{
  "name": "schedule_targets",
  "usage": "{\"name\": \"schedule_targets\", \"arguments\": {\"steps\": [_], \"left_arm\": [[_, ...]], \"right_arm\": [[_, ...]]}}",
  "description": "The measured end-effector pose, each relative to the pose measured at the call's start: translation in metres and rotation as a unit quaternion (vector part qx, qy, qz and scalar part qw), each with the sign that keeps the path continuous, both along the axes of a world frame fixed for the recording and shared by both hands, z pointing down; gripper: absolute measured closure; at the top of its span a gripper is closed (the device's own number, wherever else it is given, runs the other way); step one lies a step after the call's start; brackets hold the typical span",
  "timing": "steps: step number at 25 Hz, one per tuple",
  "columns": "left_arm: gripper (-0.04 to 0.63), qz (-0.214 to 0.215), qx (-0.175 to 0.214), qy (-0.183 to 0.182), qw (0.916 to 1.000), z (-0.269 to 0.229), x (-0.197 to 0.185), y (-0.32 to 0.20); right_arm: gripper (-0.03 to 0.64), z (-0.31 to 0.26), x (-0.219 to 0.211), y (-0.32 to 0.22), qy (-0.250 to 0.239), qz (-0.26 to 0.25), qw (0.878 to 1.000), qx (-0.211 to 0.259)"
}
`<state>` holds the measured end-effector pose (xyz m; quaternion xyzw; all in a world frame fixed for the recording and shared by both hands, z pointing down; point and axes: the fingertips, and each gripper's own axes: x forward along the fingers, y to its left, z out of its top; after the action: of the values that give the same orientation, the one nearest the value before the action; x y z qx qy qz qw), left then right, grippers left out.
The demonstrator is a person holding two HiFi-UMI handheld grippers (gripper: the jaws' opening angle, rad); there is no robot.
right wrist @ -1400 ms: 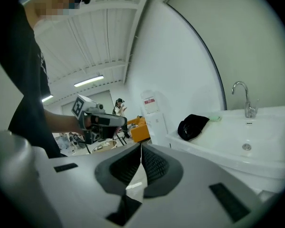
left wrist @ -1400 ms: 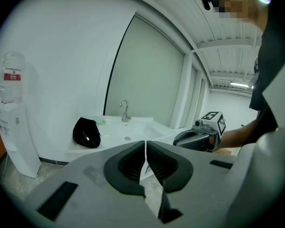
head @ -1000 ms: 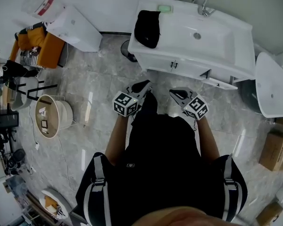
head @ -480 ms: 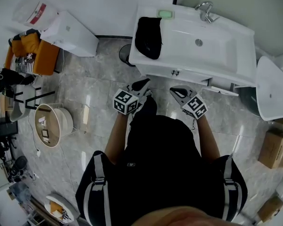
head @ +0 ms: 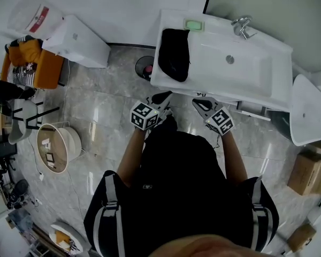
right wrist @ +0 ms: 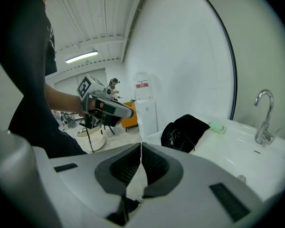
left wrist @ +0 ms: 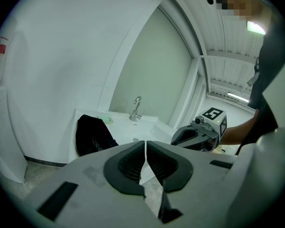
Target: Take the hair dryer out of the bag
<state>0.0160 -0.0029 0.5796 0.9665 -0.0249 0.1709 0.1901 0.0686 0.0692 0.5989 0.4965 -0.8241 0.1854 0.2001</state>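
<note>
Black bag (head: 174, 52) lies at the left end of the washbasin (head: 246, 87), head view; my left gripper (head: 163, 96) and right gripper (head: 199, 101) hang before its front edge. Left gripper view: jaws together, empty. Right gripper view: likewise, bag ahead.

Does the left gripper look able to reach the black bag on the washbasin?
Probably yes: nothing stands between the left gripper and the black bag, though its jaws are shut.
</note>
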Motion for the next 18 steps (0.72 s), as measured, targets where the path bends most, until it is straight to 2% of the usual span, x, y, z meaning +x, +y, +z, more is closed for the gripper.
{"name": "schedule_targets", "arguments": {"steps": [8,13,18], "left_arm": [[0.575,0.033,-0.015,-0.012,0.9993,0.021,0.005,-0.037],[0.575,0.051,-0.004,-0.021,0.9985,0.025,0.005,-0.065],[0.575,0.038,-0.008,-0.03,0.9988,0.029,-0.002,-0.084]], "right_arm": [[0.555,0.003,0.001,-0.073,0.011,0.002,1.0,-0.004],[0.555,0.004,0.006,-0.106,0.014,0.016,1.0,-0.006],[0.552,0.009,0.016,-0.124,0.023,0.016,0.999,-0.02]]}}
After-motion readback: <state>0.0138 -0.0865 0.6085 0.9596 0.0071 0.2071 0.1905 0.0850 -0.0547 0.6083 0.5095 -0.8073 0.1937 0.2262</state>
